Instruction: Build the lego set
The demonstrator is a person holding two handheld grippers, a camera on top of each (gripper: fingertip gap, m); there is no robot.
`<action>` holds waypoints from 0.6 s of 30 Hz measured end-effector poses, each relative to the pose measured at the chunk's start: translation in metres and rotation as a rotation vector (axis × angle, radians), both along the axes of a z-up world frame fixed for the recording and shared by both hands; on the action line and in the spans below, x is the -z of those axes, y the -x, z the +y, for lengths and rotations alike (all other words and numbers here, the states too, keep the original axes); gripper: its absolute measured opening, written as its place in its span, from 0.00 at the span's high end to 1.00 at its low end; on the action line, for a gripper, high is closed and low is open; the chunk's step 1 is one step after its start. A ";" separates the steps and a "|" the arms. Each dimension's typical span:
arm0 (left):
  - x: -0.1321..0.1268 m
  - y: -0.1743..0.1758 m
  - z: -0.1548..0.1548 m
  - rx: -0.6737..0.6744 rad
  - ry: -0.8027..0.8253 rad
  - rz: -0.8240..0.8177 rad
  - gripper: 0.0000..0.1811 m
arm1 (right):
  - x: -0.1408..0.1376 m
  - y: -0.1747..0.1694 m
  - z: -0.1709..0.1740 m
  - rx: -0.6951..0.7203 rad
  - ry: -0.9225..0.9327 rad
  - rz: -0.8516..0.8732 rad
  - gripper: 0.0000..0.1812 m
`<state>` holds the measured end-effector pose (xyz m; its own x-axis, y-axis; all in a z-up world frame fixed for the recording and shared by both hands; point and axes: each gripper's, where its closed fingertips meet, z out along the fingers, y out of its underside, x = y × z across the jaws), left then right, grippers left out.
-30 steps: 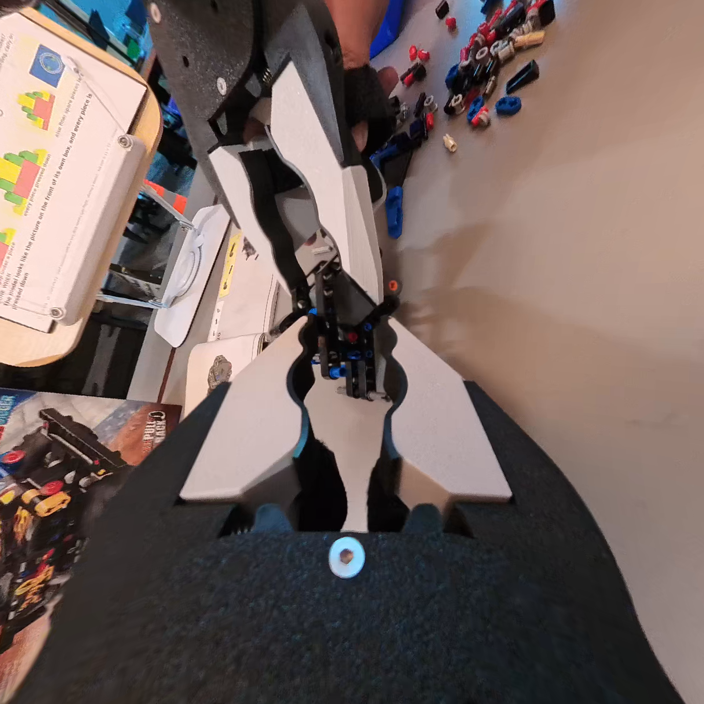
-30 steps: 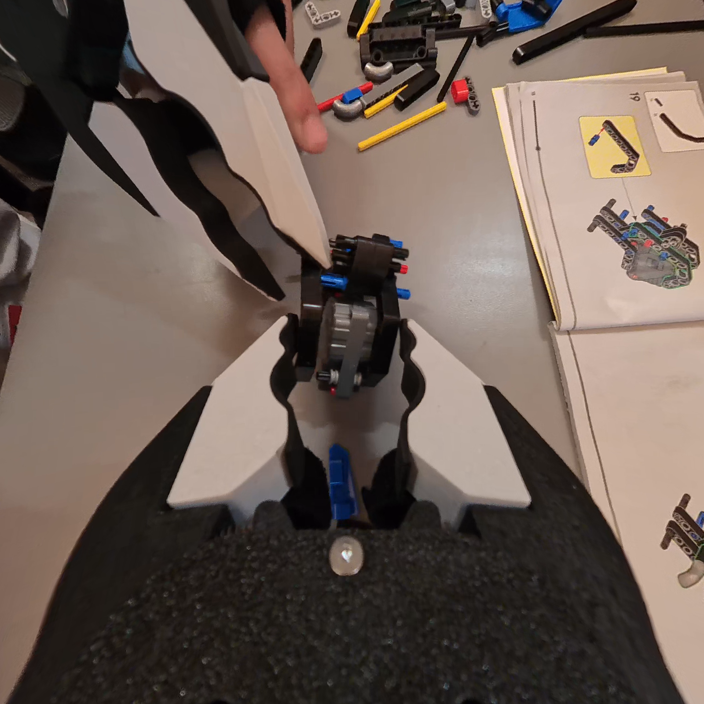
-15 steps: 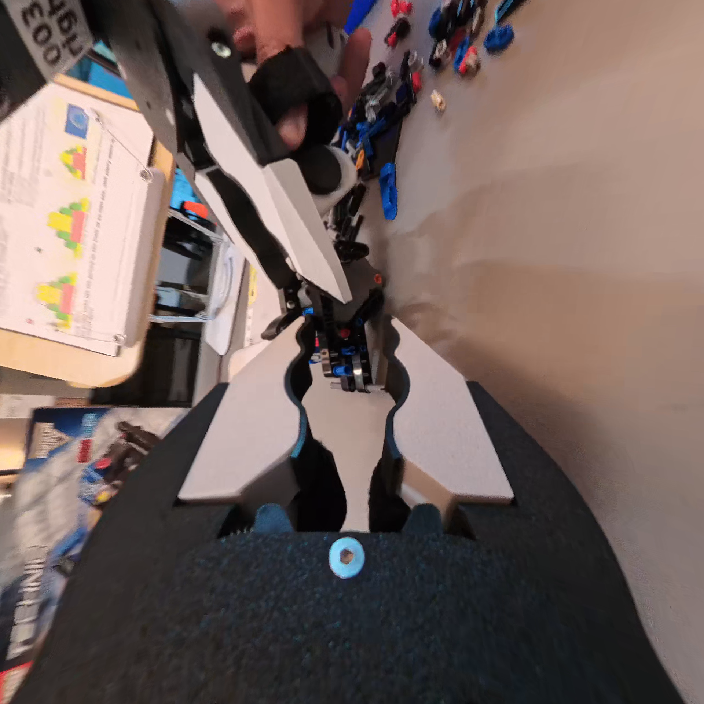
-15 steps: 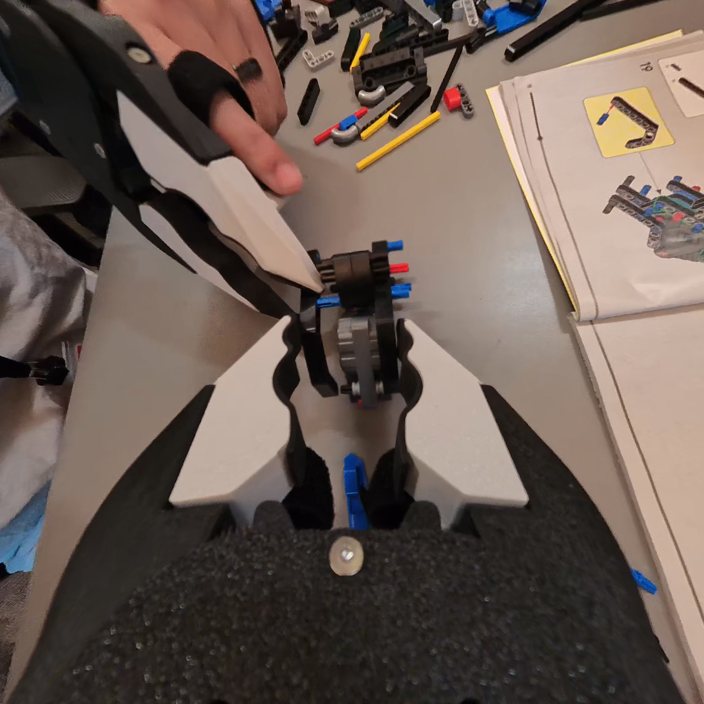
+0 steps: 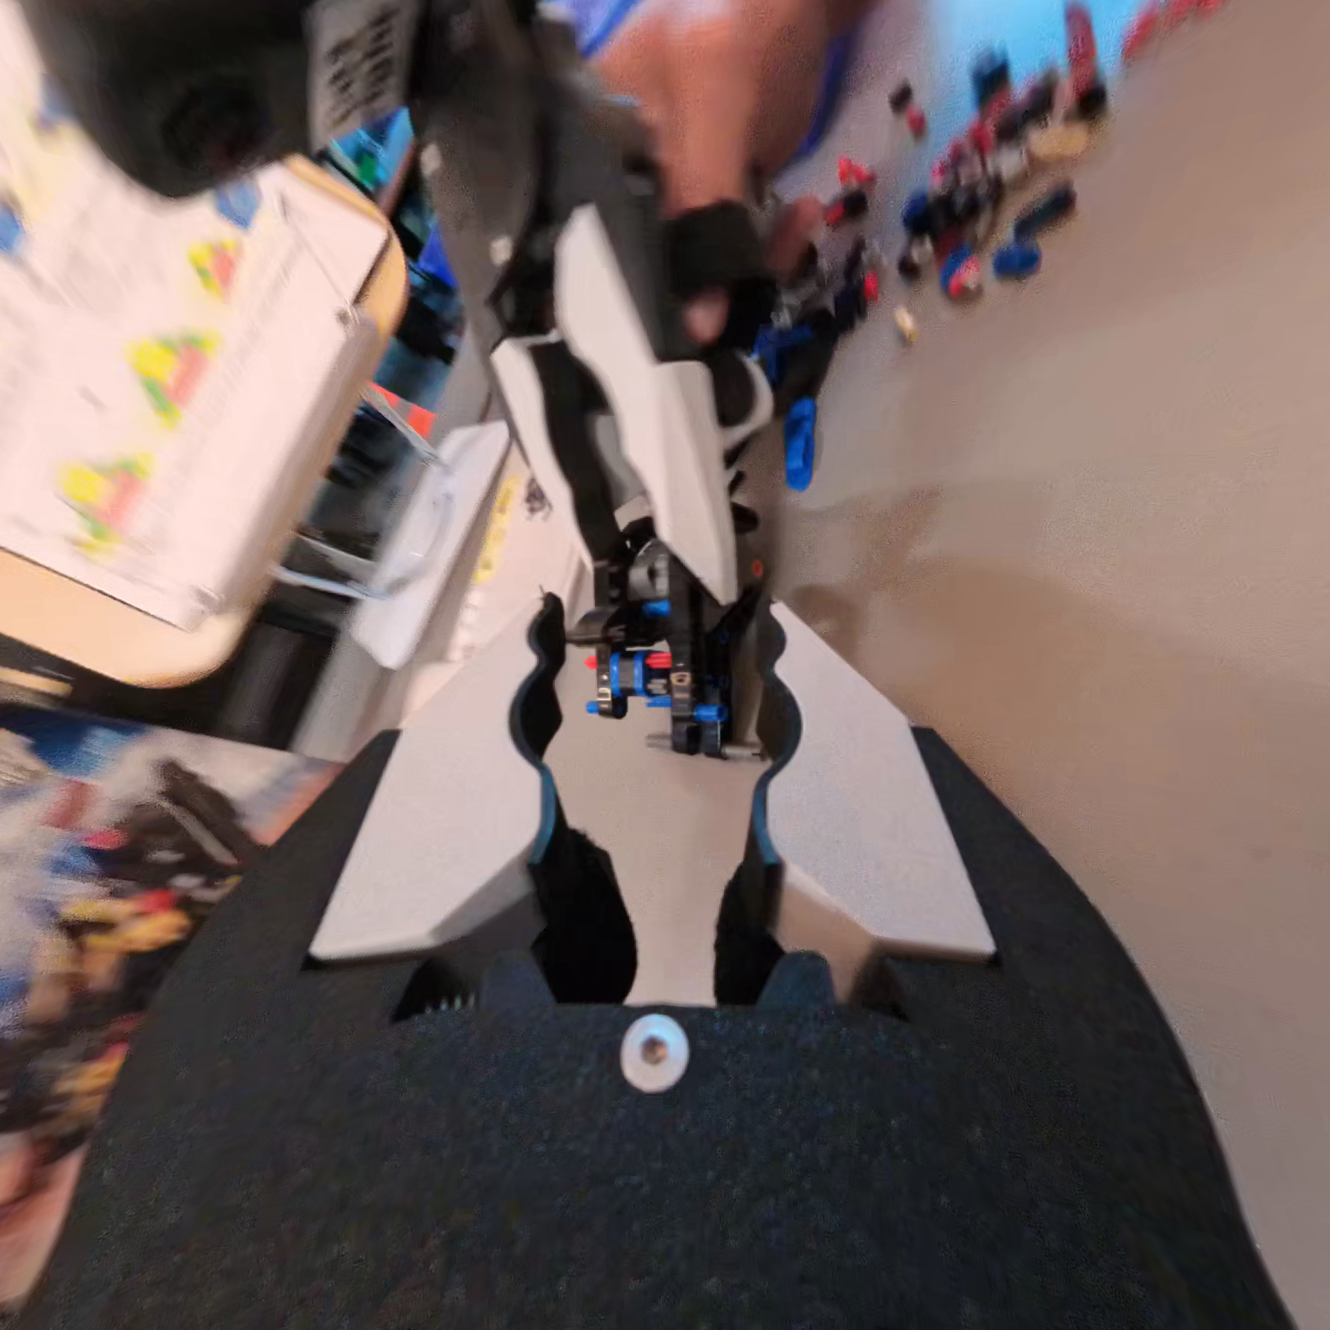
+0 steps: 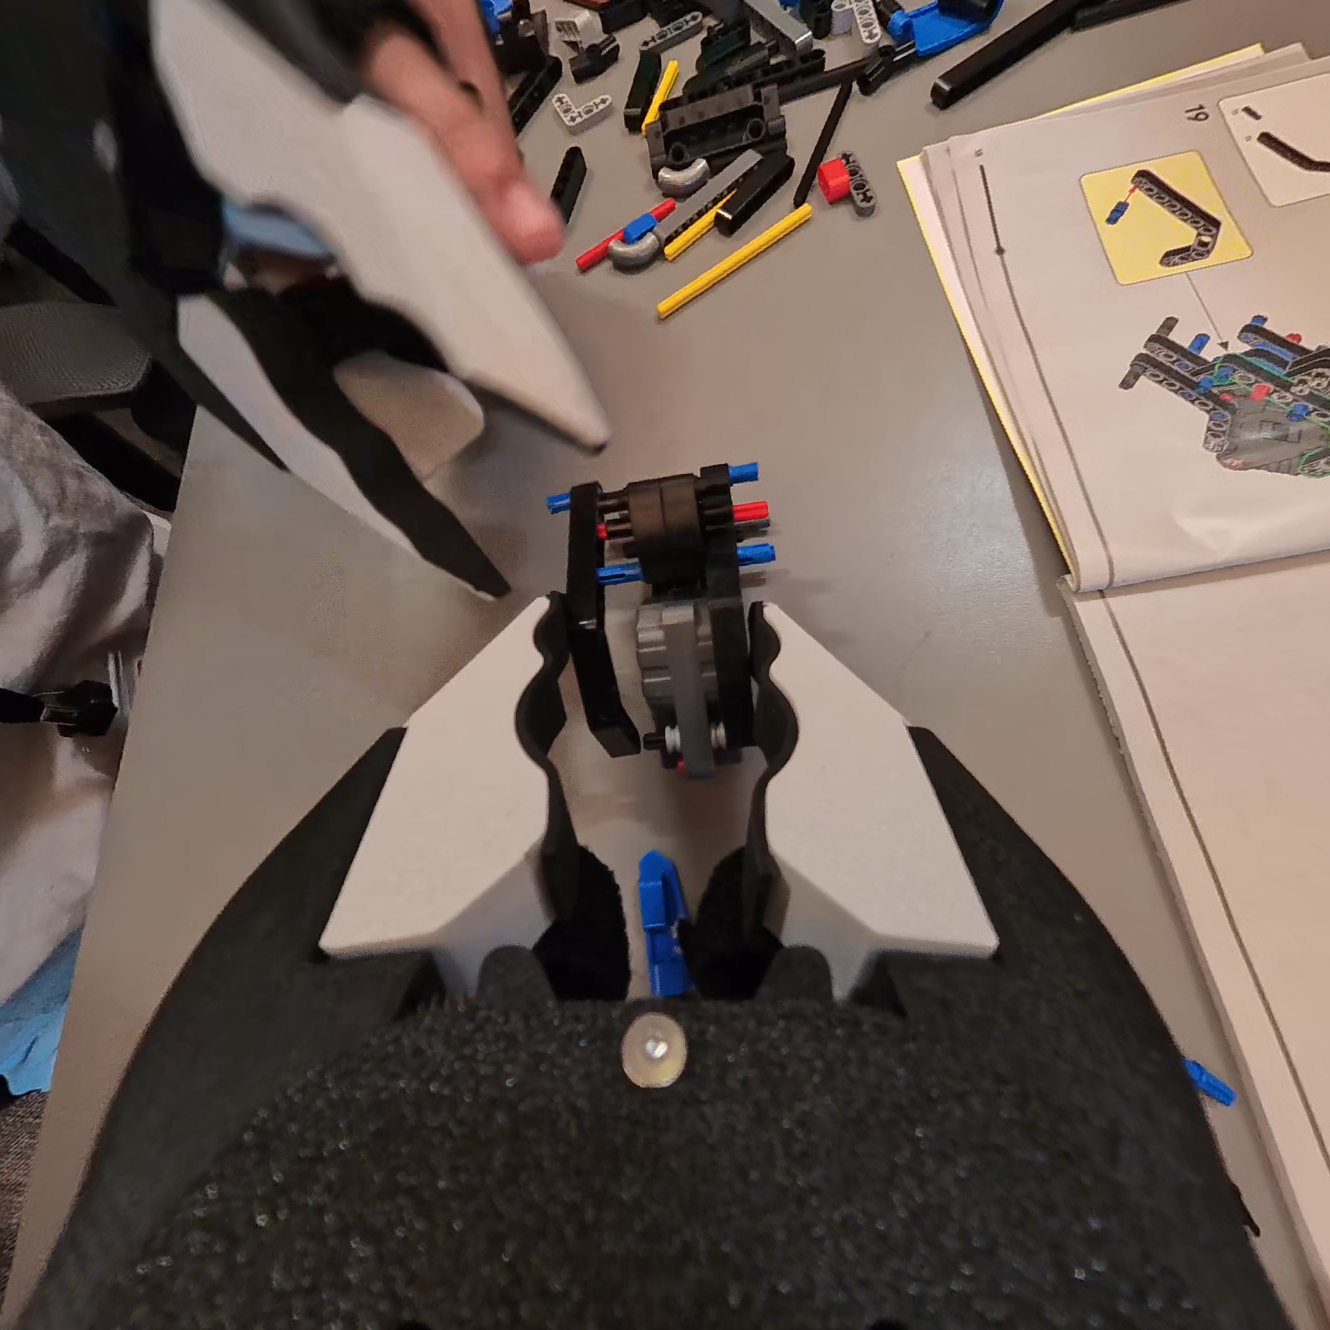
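The right wrist view alone shows the open instruction booklet (image 6: pixel 1166 345) lying on the grey surface (image 6: pixel 828 403) to the right, and a small blue pin (image 6: pixel 658 928) sitting deep between its own fingers; the left wrist view alone shows the set's box (image 5: pixel 93 899) at lower left, a white sheet with brick pictures (image 5: pixel 165 374) on a wooden board, and a far scatter of red, blue and black parts (image 5: pixel 971 216), all badly blurred. A second pile of loose pieces (image 6: pixel 712 137) with a yellow axle (image 6: pixel 734 263) lies beyond the booklet's left edge. The right gripper (image 6: pixel 656 612) is closed on the lego assembly (image 6: pixel 662 576), a black frame with a grey block inside and blue and red pins sticking out both sides, held raised above the surface with its upper half clear of the fingertips. The left gripper (image 5: pixel 658 619) has its fingers spread wide and empty; the assembly (image 5: pixel 662 669) sits between its tips, nearer the right one. In the right wrist view those tips stand just apart from the assembly's upper left.
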<state>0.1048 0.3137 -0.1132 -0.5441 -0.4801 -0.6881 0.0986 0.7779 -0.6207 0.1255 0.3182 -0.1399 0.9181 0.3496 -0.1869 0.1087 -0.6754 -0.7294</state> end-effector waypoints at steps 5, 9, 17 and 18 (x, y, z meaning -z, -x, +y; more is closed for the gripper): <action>0.004 -0.007 0.007 0.028 0.403 0.386 0.61 | 0.000 0.004 -0.005 -0.035 -0.023 -0.017 0.73; 0.019 -0.003 0.006 0.072 0.350 0.443 0.61 | 0.000 0.014 -0.008 -0.087 -0.034 -0.024 0.73; 0.027 0.005 -0.003 0.097 0.305 0.470 0.73 | 0.001 0.029 -0.009 -0.151 -0.047 -0.054 0.73; 0.026 0.005 -0.002 0.097 0.313 0.480 0.75 | 0.001 0.029 -0.009 -0.151 -0.049 -0.064 0.74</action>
